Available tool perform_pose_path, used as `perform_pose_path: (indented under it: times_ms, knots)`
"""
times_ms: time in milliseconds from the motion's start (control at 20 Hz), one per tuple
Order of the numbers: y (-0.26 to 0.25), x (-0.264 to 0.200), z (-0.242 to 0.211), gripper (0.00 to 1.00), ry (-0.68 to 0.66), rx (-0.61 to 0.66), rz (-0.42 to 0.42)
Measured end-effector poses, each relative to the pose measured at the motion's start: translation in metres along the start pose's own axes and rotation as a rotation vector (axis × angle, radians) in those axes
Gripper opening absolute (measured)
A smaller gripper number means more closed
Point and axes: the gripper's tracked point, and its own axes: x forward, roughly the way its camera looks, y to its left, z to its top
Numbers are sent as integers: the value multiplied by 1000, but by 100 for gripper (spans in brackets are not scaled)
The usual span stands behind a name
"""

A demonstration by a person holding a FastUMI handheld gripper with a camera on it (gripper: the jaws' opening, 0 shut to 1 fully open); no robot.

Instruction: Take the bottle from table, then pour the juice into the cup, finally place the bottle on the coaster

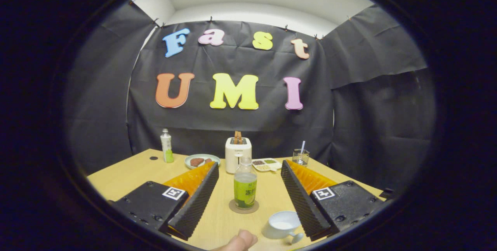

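A clear bottle (pixel 245 185) with a green label and a little green juice stands upright on a round brown coaster (pixel 243 208) on the wooden table (pixel 128 177). It sits in the gap between my fingers, touching neither. My gripper (pixel 249 165) is open, its jaws wide apart on either side of the bottle. A white cup (pixel 282 224) with a handle stands just inside my right finger, nearer to me than the bottle.
Beyond the bottle stand a white toaster (pixel 238 154) with toast, a plate of food (pixel 202 161), a small divided tray (pixel 266 164) and a glass with a straw (pixel 301 157). A second green bottle (pixel 167 146) stands far left. A person's fingertip (pixel 238 241) shows close below.
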Motion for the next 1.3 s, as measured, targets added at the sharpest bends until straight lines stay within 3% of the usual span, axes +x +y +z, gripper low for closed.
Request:
perform_pose_path:
  times_ms: [250, 600, 800, 1300]
  knots:
    - [-34, -51, 37, 100, -42, -5, -14]
    - [-43, -122, 66, 100, -45, 82, 85]
    - [-28, -147, 49, 100, 17, 152, 151]
    - [3, -172, 38, 100, 20, 47, 169]
